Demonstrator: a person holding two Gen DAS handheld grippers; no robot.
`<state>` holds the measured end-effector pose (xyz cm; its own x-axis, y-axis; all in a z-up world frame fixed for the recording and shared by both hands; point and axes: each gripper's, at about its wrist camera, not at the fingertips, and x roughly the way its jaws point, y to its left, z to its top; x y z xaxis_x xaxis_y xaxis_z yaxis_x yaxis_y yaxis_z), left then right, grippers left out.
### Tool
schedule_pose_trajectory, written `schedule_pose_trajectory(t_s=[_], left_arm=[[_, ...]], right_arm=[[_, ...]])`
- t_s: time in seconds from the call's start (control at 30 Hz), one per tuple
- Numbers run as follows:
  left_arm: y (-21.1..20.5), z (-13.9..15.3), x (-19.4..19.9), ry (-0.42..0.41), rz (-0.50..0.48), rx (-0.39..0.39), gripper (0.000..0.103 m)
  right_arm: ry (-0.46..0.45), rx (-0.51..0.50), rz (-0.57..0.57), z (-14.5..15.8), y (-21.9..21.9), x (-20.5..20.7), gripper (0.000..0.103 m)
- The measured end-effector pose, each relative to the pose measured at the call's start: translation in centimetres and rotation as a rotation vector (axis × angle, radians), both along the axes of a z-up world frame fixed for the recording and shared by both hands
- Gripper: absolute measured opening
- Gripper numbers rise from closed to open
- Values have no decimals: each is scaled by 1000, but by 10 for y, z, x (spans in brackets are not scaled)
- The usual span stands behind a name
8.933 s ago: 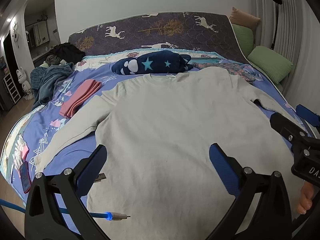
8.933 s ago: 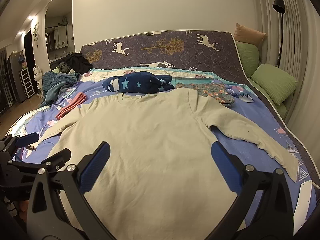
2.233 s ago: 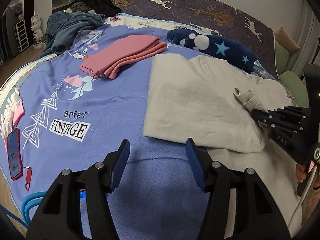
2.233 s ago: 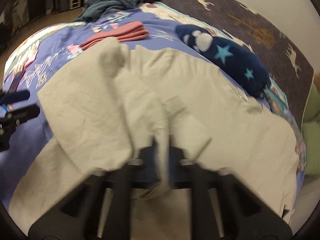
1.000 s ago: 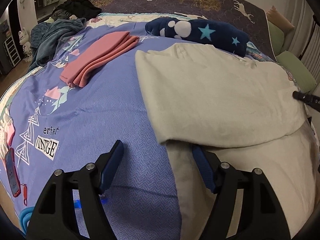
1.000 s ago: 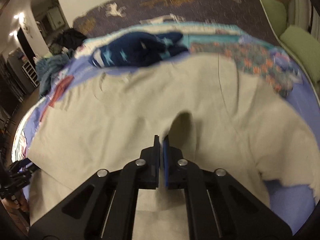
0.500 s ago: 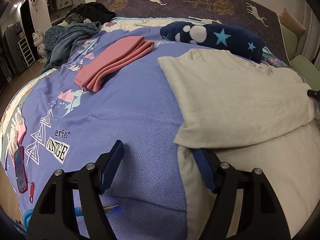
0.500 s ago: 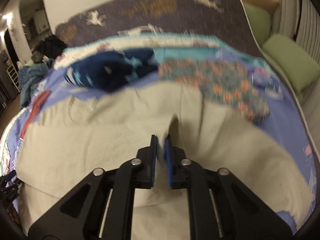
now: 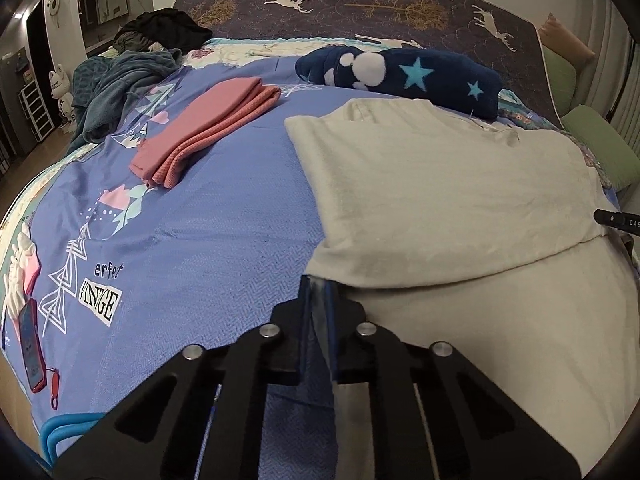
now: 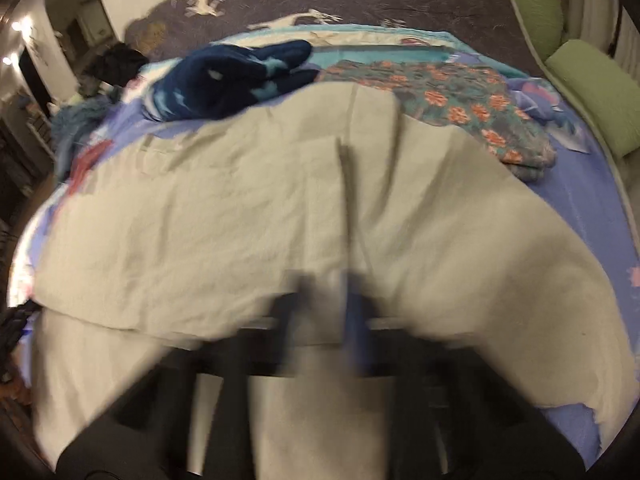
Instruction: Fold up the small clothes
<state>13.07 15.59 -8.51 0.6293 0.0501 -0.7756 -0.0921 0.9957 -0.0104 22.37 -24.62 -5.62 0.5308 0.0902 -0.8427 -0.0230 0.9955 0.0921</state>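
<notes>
Folding a beige sweatshirt (image 9: pixel 448 200) is the step in hand: its left sleeve and side already lie turned in over the body, and the garment spreads across the right half of the blue bedspread (image 9: pixel 192 240), near the person. At far left a red phone (image 9: pixel 30 346) lies by the bed's edge; further in, a folded pink garment (image 9: pixel 204 128) rests well apart from the sweatshirt, and a navy star-print bundle (image 9: pixel 404 74) lies just beyond its collar.

The left gripper (image 9: pixel 318 300) has just been closing; its jaws now stand all but together on the near left edge of the sweatshirt, with a thin strip of cloth between the blue pads. The right gripper (image 10: pixel 338 300) likewise has its jaws nearly together, its opening having flickered wider and narrower in the last instant, and a raised ridge of cloth (image 10: pixel 348 184) runs up from between them.

The next move probably calls for both hands to act together, carrying the pinched edges over so that the right side and sleeve fold in without dragging the finished left fold.

The right wrist view is smeared by motion, so the exact grip there is hard to judge. The sweatshirt's near hem is hidden behind both grippers, and its right sleeve is cut off at the picture's edge.
</notes>
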Motion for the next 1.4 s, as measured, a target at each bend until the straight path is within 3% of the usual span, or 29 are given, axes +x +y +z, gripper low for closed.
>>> schedule_pose_trajectory(t_s=[0.03, 0.07, 0.13, 0.17, 0.23, 0.27, 0.3, 0.4, 0.47, 0.57, 0.8, 1.03, 1.1, 1.2, 1.37, 1.4], left_arm=[[0, 1, -1, -1, 12, 15, 0], [2, 2, -3, 3, 45, 58, 0], [13, 1, -6, 22, 72, 65, 0], [19, -1, -7, 36, 81, 49, 0], [31, 0, -12, 42, 92, 4, 0], [35, 4, -16, 30, 91, -21, 0], [38, 8, -18, 13, 87, -44, 0], [40, 18, -14, -21, 54, -127, 7], [35, 21, -7, -24, 25, -182, 14], [21, 15, 6, -5, -14, -188, 23], [20, -3, 15, 39, -10, -229, 23], [26, -5, 12, 27, -47, -254, 23], [29, -6, 12, 23, -56, -273, 23], [33, -7, 13, 21, -66, -303, 23], [36, -8, 12, 10, -78, -323, 21], [35, -8, 12, 8, -80, -318, 15]], right_arm=[[-18, 13, -20, 5, 0, -2, 4], [-40, 12, -34, 11, 0, -6, 4], [-63, -28, -40, 20, 0, -11, 4], [-43, -50, -25, 18, 3, -11, 6], [31, -130, -11, 8, 8, -10, 19], [26, -172, -24, 7, 9, -12, 30], [9, -200, -36, 9, 9, -14, 34], [-70, -174, -60, 28, 13, -18, 34], [-100, -128, -5, 42, 29, -15, 34], [-102, -125, 140, 57, 79, 0, 34], [-77, -146, 472, 65, 224, 36, 34], [-27, -100, 633, 43, 338, 68, 35], [-24, -128, 660, 34, 362, 73, 45], [-35, -192, 704, 21, 388, 80, 49], [-36, -275, 731, -4, 414, 85, 46], [-37, -281, 720, -10, 414, 87, 23]])
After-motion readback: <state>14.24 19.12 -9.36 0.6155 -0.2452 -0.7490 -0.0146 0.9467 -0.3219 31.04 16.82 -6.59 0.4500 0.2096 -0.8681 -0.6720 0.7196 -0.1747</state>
